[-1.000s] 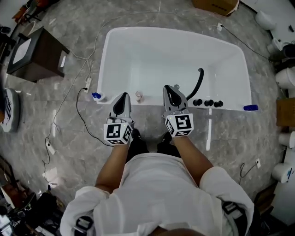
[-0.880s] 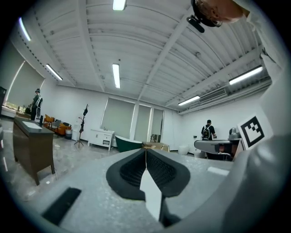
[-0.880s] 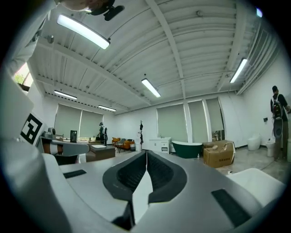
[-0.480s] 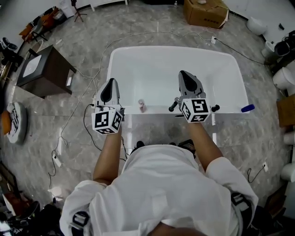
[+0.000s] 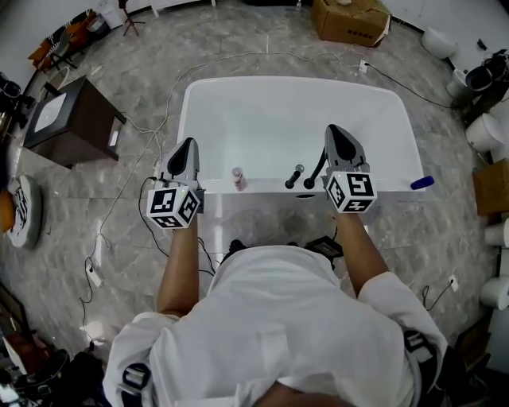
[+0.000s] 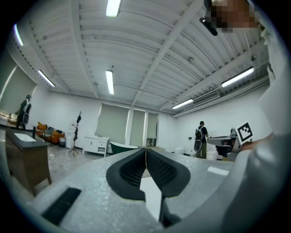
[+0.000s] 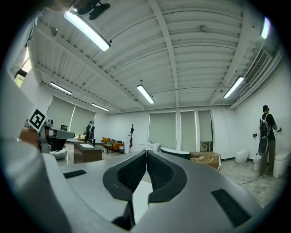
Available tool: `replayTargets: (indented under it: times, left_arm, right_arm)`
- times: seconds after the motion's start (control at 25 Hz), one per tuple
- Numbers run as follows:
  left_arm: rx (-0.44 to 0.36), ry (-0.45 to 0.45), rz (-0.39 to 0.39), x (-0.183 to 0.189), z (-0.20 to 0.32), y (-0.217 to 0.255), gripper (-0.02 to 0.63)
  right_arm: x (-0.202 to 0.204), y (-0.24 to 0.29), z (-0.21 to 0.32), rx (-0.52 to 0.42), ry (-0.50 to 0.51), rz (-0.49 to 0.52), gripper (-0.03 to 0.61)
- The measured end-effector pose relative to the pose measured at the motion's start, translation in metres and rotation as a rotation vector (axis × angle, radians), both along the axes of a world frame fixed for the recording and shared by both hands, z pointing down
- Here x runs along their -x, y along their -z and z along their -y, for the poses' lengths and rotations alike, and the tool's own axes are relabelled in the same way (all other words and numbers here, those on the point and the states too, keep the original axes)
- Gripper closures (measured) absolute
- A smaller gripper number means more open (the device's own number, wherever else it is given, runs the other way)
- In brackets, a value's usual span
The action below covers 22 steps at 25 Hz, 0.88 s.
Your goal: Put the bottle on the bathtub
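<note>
A small pink bottle [image 5: 237, 178] stands upright on the near rim of the white bathtub [image 5: 382, 94], left of the black faucet knobs [image 5: 295, 176]. My left gripper [image 5: 187, 145] is held level, to the left of the bottle and apart from it, jaws shut with nothing between them. To the right of the knobs my right gripper [image 5: 332, 129] is also level, shut and empty. In the left gripper view the gripper [image 6: 146, 150] faces the far room; the right gripper [image 7: 146, 153] does the same in its own view. Neither gripper view shows the bottle.
A blue object [image 5: 422, 183] lies on the tub's right rim. A dark cabinet [image 5: 71, 119] stands at the left, a cardboard box [image 5: 350, 20] beyond the tub, white toilets [image 5: 483, 131] at the right. Cables [image 5: 143, 215] trail over the marble floor.
Both grippers have risen and spread apart, the right one moving rightward past the faucet knobs. Both jaws stayed shut. The bottle has not moved on the rim.
</note>
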<state>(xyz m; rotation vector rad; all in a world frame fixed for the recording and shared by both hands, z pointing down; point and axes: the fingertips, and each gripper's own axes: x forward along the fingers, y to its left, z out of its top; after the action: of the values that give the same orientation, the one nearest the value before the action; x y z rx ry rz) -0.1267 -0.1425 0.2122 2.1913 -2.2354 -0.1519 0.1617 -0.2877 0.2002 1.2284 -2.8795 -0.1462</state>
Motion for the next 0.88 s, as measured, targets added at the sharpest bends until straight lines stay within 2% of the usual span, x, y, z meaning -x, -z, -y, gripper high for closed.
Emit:
replayTargets:
  times: [0.16, 0.4, 0.64, 0.88]
  left_arm:
    - [-0.033, -0.019, 0.021, -0.011, -0.004, 0.001, 0.594]
    - [0.030, -0.041, 0.027, -0.013, -0.001, -0.015, 0.594]
    - [0.065, -0.117, 0.075, -0.035, 0.006, -0.021, 0.592]
    - [0.106, -0.169, 0.088, -0.048, 0.010, -0.032, 0.592]
  right_arm:
    - [-0.013, -0.013, 0.001, 0.034, 0.017, -0.034, 0.563]
    - [-0.022, -0.021, -0.004, 0.038, 0.017, -0.067, 0.565]
    - [-0.015, -0.035, -0.022, 0.074, 0.148, -0.073, 0.565]
    - [-0.014, -0.048, -0.028, 0.097, 0.171, -0.101, 0.565]
